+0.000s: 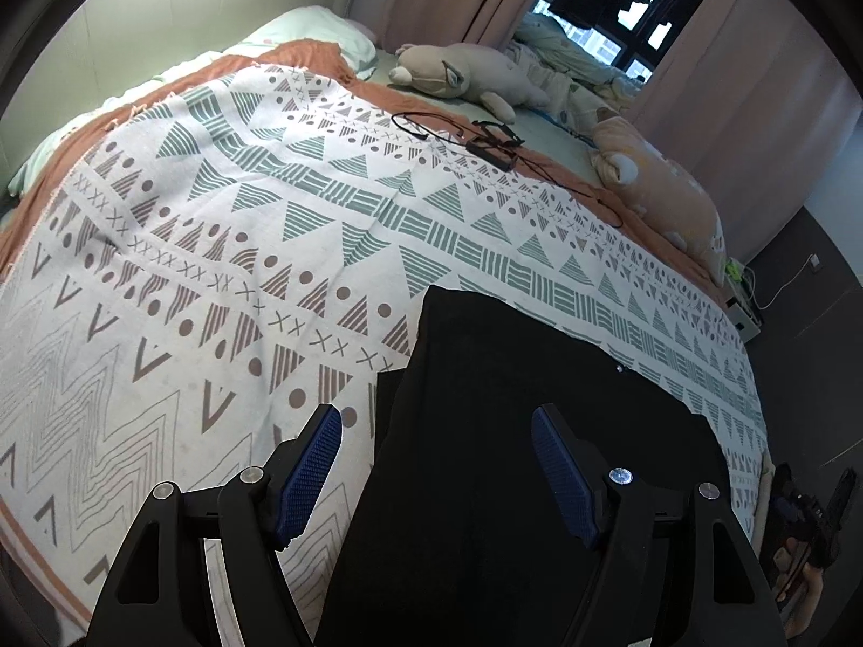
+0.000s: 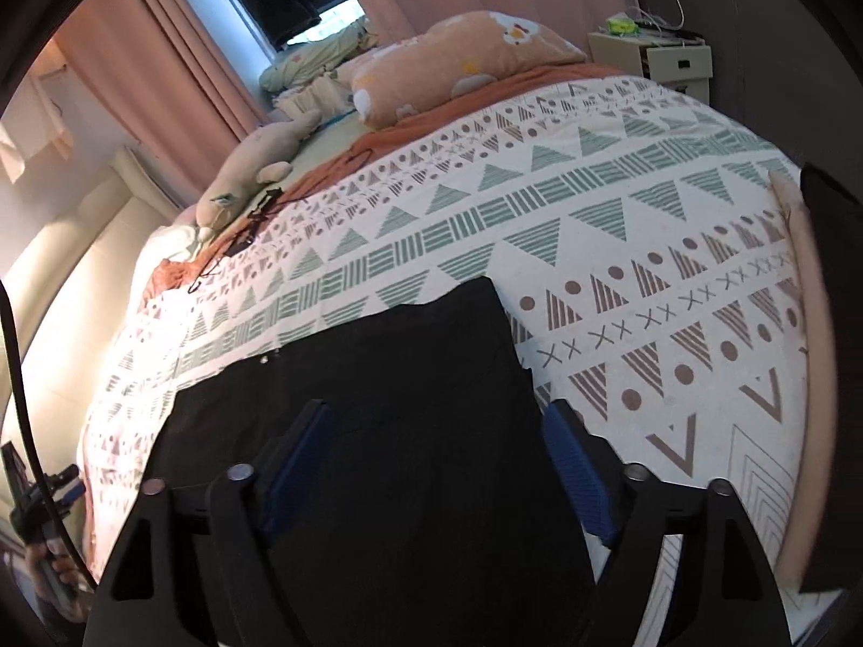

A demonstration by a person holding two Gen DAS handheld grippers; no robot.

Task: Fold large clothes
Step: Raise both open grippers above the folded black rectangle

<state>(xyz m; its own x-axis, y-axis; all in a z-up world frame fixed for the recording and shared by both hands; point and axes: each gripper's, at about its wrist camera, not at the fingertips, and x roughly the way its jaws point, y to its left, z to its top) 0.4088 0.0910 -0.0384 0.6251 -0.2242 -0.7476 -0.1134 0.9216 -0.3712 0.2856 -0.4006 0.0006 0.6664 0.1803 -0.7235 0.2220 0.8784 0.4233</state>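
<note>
On the near edge of the bed's white patterned blanket [image 1: 259, 226] lies a flat black folded garment [image 1: 512, 377]. Both the left gripper [image 1: 437, 472] and right gripper [image 2: 437, 466] hang above it, angled downward, jaws spread and holding nothing. Risk, as a judgement: the loose upper layer could slide or crease, since nothing pins the slack cloth

Black garment [image 1: 512, 431], white blanket [image 1: 216, 248] with teal and brown triangles, orange pillow [image 2: 458, 64], pink curtains [image 2: 172, 54], blue gripper pads [image 1: 313, 474]
</note>
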